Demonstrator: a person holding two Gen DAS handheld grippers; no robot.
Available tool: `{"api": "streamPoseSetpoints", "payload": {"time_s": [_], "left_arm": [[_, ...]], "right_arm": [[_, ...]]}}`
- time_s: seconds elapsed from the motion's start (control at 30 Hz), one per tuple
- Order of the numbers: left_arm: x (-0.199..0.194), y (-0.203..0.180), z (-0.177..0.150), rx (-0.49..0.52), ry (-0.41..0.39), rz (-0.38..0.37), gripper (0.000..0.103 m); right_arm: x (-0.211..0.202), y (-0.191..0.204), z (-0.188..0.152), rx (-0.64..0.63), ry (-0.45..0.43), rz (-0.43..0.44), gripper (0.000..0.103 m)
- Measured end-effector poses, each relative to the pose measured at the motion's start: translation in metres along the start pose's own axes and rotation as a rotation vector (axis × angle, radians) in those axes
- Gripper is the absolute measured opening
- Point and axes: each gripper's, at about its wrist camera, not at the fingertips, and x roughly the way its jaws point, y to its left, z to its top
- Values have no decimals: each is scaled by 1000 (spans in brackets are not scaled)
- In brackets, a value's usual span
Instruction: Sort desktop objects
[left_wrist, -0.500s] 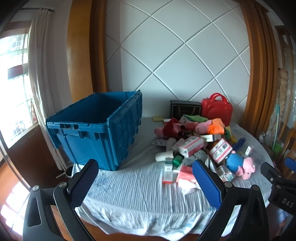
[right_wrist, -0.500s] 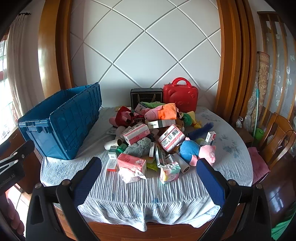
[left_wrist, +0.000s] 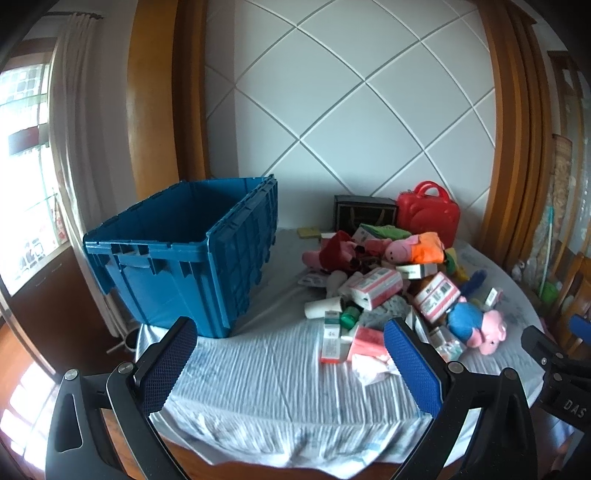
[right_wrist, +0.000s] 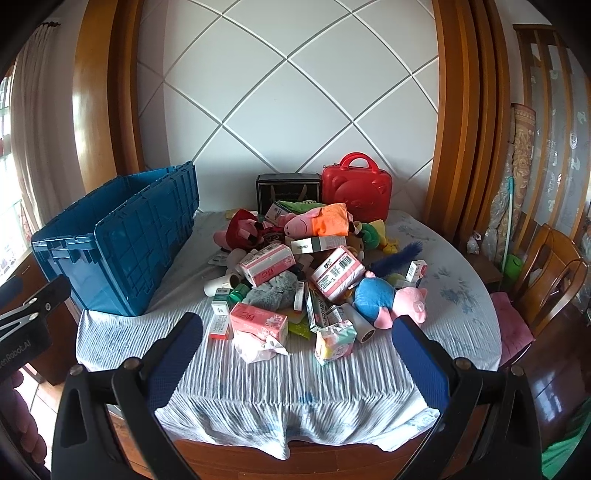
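Note:
A pile of objects lies on the round clothed table: pink tissue packs, small boxes, a blue-and-pink pig plush, an orange-dressed pig plush, a white cup. A large empty blue crate stands at the left; it also shows in the left wrist view. My left gripper is open and empty above the table's front edge. My right gripper is open and empty before the pile.
A red bear-face case and a black box stand at the back by the wall. Wooden chairs stand at the right. A window and curtain are at the left.
Both views have shifted slightly closer to the table. Nothing on the table has moved.

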Motion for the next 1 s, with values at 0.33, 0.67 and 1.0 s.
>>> {"api": "streamPoseSetpoints", "payload": {"time_s": [0.33, 0.67, 1.0], "left_arm": [[23, -2, 3, -2, 38, -13, 103], [26, -2, 6, 5, 41, -13, 103], [29, -4, 9, 12, 47, -22, 103]], "right_arm": [[18, -4, 0, 9, 22, -30, 103], [21, -9, 3, 15, 20, -36, 103], [24, 2, 6, 12, 22, -44, 103]]}}
